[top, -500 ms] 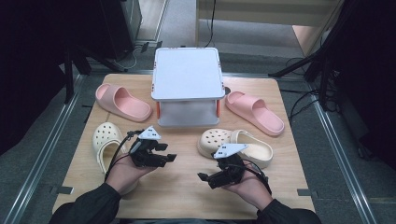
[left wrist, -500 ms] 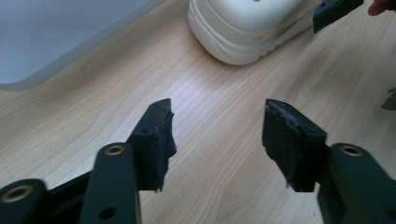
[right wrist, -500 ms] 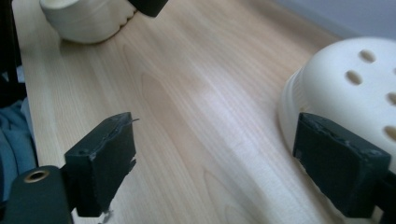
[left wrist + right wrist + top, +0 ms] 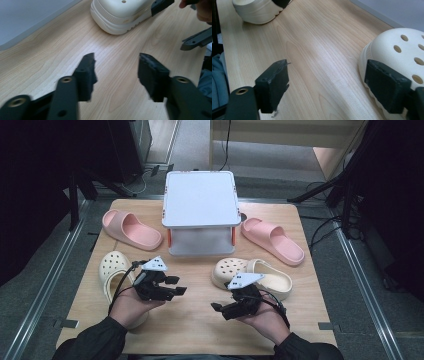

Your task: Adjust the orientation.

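shelf [image 4: 201, 200] first, since everything sits around it: a small white two-level stand at the middle back of the wooden table [image 4: 195, 330]. one pink slide [image 4: 131, 229] lies just off the shelf's left side and the other pink slide [image 4: 273, 240] just off its right side, both flat on the wood.

in front of the shelf, toward the person, there are two cream clogs with holes in the toe. the right clog [image 4: 252, 277] lies near the shelf's front right corner, toe pointing left. the left clog [image 4: 114, 275] is in front of the shelf and off to its left, partly covered by the person's left hand.

left gripper [image 4: 172, 286] hangs in front of the shelf's left front corner, just beside the left clog, pointing across toward the middle of the table. its jaws stand apart with nothing but bare wood between them, which the left gripper view makes pretty clear; that view also has the right clog [image 4: 120, 15] further off, past the jaws.

right gripper [image 4: 220, 309] is in front of the shelf's right half, just beside the right clog on the person's side, pointing left. jaws wide apart here too. in the right gripper view the right clog [image 4: 397, 52] sits right behind one jaw, but i can't tell if they touch. nothing is pinched between the pads, and the left clog [image 4: 257, 10] is well apart at the far end of the wood.
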A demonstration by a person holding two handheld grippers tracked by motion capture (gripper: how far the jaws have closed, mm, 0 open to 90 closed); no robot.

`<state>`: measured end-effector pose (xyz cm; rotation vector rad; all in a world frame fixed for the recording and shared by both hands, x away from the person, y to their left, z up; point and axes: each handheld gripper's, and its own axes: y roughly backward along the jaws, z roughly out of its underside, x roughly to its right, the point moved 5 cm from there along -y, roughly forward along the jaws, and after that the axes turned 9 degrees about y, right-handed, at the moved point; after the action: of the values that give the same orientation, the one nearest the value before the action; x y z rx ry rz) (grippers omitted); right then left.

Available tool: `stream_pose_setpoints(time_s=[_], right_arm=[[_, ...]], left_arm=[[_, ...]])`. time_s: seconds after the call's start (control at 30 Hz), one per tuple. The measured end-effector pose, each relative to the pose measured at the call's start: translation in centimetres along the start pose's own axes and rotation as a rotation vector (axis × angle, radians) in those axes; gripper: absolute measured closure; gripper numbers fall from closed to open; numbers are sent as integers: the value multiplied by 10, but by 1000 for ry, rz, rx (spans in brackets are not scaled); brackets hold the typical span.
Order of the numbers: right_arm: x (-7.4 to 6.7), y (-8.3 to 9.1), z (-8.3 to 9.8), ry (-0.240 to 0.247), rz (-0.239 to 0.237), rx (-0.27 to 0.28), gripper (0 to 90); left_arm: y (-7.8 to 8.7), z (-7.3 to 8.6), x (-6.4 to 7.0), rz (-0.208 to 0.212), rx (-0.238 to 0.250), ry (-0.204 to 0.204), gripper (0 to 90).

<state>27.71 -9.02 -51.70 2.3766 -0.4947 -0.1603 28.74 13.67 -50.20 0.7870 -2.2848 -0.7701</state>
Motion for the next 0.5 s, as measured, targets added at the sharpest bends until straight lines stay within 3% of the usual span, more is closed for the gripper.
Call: stream_pose_setpoints(time_s=[0.13,0.27,0.47,0.5], right_arm=[[0,1,-1,-18,-1,-1,257],[3,3,-2,-26,-12,20,287],[5,5,-3,-46,-18,25,327],[5,7,-4,-43,-16,32,341]], left_arm=[[3,-1,-1,-5,-2,13,551],[2,0,0,-10,-18,-1,552],[5,1,-2,2,-8,21,570],[8,1,-4,5,8,39,569]])
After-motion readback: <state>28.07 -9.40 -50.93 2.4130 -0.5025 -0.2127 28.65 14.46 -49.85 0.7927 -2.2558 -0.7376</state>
